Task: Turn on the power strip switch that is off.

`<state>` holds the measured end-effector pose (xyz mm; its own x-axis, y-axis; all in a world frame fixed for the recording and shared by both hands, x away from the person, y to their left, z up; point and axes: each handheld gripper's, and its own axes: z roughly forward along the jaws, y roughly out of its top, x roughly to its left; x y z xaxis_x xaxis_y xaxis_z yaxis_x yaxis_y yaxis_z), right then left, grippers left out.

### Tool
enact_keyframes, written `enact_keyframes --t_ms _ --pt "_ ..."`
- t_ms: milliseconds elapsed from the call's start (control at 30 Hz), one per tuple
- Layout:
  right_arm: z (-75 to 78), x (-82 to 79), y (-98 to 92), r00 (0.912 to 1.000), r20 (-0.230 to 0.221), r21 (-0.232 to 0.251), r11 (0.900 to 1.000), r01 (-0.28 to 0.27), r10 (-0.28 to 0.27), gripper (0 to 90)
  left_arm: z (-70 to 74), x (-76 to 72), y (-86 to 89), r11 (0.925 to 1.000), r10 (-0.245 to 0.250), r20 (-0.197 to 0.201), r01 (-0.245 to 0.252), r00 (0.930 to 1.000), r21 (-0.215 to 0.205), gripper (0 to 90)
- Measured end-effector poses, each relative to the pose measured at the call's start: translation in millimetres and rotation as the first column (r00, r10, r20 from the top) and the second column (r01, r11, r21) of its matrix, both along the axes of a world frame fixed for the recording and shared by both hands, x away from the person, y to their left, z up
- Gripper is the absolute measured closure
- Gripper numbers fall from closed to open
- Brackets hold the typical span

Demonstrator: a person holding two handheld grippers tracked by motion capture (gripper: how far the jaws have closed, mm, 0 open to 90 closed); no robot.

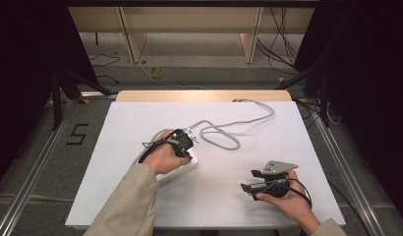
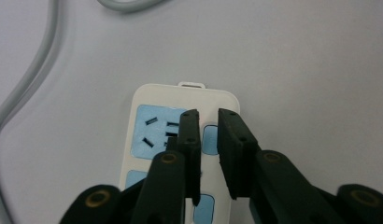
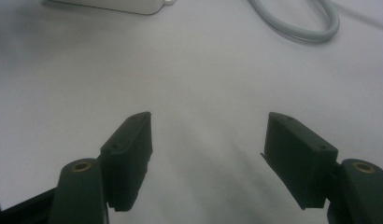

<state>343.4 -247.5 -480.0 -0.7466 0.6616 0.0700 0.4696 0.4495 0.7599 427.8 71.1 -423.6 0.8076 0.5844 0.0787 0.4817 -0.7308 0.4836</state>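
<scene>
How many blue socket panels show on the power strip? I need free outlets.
4 on the power strip, seen from the left gripper: top left, top right, lower left, lower right. The left gripper hangs over them and may hide more.

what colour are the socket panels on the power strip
Light blue, on a white power strip; clearest in the left gripper view.

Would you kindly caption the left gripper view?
Left tongs, slightly parted, hover over a white power strip beside a grey cable.
</scene>
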Motion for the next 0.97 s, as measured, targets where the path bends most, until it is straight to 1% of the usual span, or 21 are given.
enact_keyframes --t_ms 100,167,200,267,333,400,467,500,567,600,700,733,767,800,833,967 --pt "0.0 0.1 0.0 1.0000 0.000 0.000 1.000 0.000 0.000 33.1 1.6 -4.2 11.0 0.9973 0.007 0.027 -0.005 0.9996 -0.073 65.0" --pt "-0.2 0.3 0.1 1.0000 0.001 -0.002 1.000 -0.003 0.003 33.1 1.2 -7.6 19.2 0.9908 0.020 0.046 -0.014 0.9987 -0.134 57.1" --pt "-0.1 0.1 0.2 1.0000 -0.001 -0.002 1.000 -0.002 0.002 33.1 0.6 -9.9 23.4 0.9878 0.020 0.061 -0.010 0.9979 -0.155 55.3" --pt "-0.2 0.1 0.6 1.0000 -0.001 0.000 1.000 0.000 0.000 33.1 -1.1 -15.2 30.7 0.9832 0.025 0.087 -0.009 0.9959 -0.182 49.7" --pt "-0.3 0.1 0.9 1.0000 0.000 0.000 1.000 0.000 0.000 33.1 -2.4 -20.6 37.6 0.9810 0.041 0.108 -0.020 0.9933 -0.193 41.9" --pt "-0.2 -0.1 1.0 1.0000 -0.001 0.000 1.000 0.000 0.000 33.1 -3.2 -26.3 44.7 0.9757 0.056 0.124 -0.028 0.9907 -0.217 35.8" --pt "-0.1 -0.3 0.9 1.0000 -0.001 0.000 1.000 0.000 0.000 33.1 -3.6 -33.0 52.6 0.9665 0.068 0.134 -0.032 0.9886 -0.255 33.0" --pt "-0.2 -0.3 0.8 1.0000 0.000 0.000 1.000 0.000 0.000 33.1 -4.5 -36.7 56.4 0.9607 0.076 0.140 -0.035 0.9873 -0.275 31.7" --pt "-0.3 0.0 0.7 1.0000 0.000 0.001 1.000 0.001 -0.001 33.1 -6.8 -44.4 64.0 0.9554 0.088 0.165 -0.036 0.9824 -0.293 29.8" --pt "-0.4 0.1 0.8 1.0000 0.000 0.000 1.000 0.001 -0.001 33.1 -8.2 -48.3 68.2 0.9541 0.096 0.178 -0.040 0.9793 -0.297 28.9" --pt "-0.4 -0.1 1.0 1.0000 0.000 0.001 1.000 0.001 -0.001 33.1 -13.1 -59.5 81.0 0.9446 0.134 0.201 -0.064 0.9704 -0.322 27.6" --pt "-0.5 0.0 1.1 1.0000 0.000 0.000 1.000 0.000 0.000 33.1 -14.2 -62.7 85.2 0.9447 0.142 0.209 -0.070 0.9676 -0.320 27.6" --pt "-0.5 0.1 1.2 1.0000 0.000 0.000 1.000 0.000 0.000 33.1 -15.2 -65.6 89.4 0.9425 0.151 0.215 -0.075 0.9649 -0.326 27.6" --pt "-0.4 0.0 1.5 1.0000 0.000 0.000 1.000 0.001 -0.001 33.1 -16.1 -68.7 93.2 0.9379 0.162 0.217 -0.082 0.9626 -0.337 27.8" --pt "-0.2 -0.1 1.6 1.0000 0.001 0.000 1.000 0.001 -0.001 33.1 -16.7 -71.6 96.5 0.9353 0.165 0.220 -0.082 0.9616 -0.344 27.8" --pt "-0.6 0.0 1.5 1.0000 0.001 -0.003 1.000 0.001 -0.001 33.1 -19.3 -78.2 106.6 0.9279 0.194 0.226 -0.104 0.9546 -0.358 27.2"
